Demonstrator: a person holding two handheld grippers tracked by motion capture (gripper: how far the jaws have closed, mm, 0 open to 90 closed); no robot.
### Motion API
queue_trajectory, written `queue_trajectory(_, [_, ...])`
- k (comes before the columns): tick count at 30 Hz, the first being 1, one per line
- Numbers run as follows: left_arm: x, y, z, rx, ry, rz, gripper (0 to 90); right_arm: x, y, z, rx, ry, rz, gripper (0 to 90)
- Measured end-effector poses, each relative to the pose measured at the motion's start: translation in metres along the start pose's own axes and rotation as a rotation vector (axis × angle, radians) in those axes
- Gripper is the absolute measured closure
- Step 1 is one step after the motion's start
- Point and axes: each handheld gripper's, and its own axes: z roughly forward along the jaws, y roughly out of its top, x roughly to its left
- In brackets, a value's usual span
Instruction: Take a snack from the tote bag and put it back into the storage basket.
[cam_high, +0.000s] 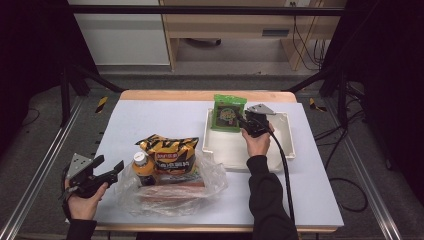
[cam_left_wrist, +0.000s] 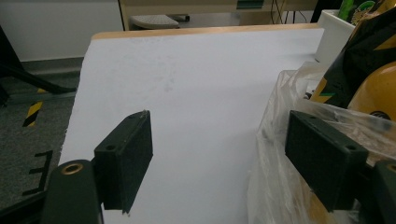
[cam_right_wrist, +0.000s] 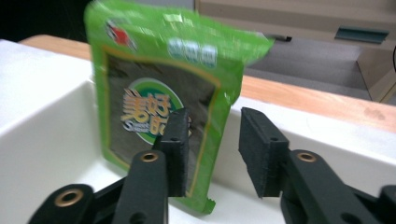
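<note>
A green snack packet (cam_high: 229, 114) stands upright in the far left corner of a white tray (cam_high: 280, 145), leaning on its wall. My right gripper (cam_high: 241, 120) is at the packet's right side. In the right gripper view the packet (cam_right_wrist: 159, 88) rises just beyond the jaws, its right edge in the gap of the gripper (cam_right_wrist: 212, 140); the pads stand apart and do not press it. My left gripper (cam_high: 111, 164) is held open at the table's front left, empty, beside a clear plastic bag (cam_high: 175, 192). One pad of the left gripper (cam_left_wrist: 219, 154) sits right by the bag (cam_left_wrist: 275, 186).
The plastic bag holds a yellow and black crisp packet (cam_high: 170, 150), an orange bottle with a yellow cap (cam_high: 142, 165) and a reddish flat pack. White table cover (cam_high: 165, 120) lies open to the left of the tray. A cable trails from the right gripper along the forearm.
</note>
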Motion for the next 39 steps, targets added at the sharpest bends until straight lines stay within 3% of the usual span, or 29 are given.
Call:
queue_trajectory(2, [0.0, 0.0, -0.001, -0.001, 0.003, 0.002, 22.6, 0.0, 0.002, -0.003, -0.005, 0.005, -0.001, 62.0])
queue_trajectory(6, [0.001, 0.002, -0.002, -0.004, 0.0, -0.003, 22.6, 0.006, 0.013, -0.03, -0.014, 0.021, -0.029, 52.3])
queue_trajectory(12, [-0.001, 0.004, -0.004, -0.014, -0.014, -0.002, 22.5, 0.018, 0.021, -0.059, -0.024, 0.067, -0.055, 46.5])
queue_trajectory(13, [-0.001, 0.005, -0.005, -0.019, -0.015, -0.003, 22.6, 0.021, 0.022, -0.074, -0.036, 0.099, -0.044, 44.6])
queue_trajectory(16, [0.0, 0.005, -0.007, -0.025, -0.018, -0.009, 22.6, 0.024, 0.021, -0.085, -0.033, 0.121, -0.049, 42.8])
queue_trajectory(17, [0.0, 0.005, -0.007, -0.025, -0.018, -0.011, 22.6, 0.027, 0.019, -0.099, -0.048, 0.15, -0.043, 40.4])
queue_trajectory(20, [-0.001, 0.005, -0.007, -0.022, -0.021, -0.01, 22.6, 0.028, 0.015, -0.108, -0.056, 0.179, -0.038, 38.6])
queue_trajectory(21, [-0.003, 0.005, -0.006, -0.02, -0.024, -0.005, 22.6, 0.029, 0.01, -0.12, -0.074, 0.209, -0.031, 36.4])
queue_trajectory(25, [-0.005, 0.004, -0.004, -0.01, -0.026, 0.004, 22.5, 0.032, 0.005, -0.132, -0.071, 0.241, -0.025, 32.4])
queue_trajectory(29, [-0.005, 0.004, -0.004, -0.01, -0.024, 0.003, 22.6, 0.039, 0.008, -0.146, -0.112, 0.282, -0.007, 30.7])
queue_trajectory(34, [-0.005, 0.003, -0.004, -0.011, -0.027, 0.001, 22.6, 0.056, 0.011, -0.156, -0.147, 0.355, -0.018, 29.1])
queue_trajectory(39, [-0.005, 0.003, -0.003, -0.007, -0.029, 0.002, 22.6, 0.072, 0.013, -0.158, -0.149, 0.388, -0.046, 27.5])
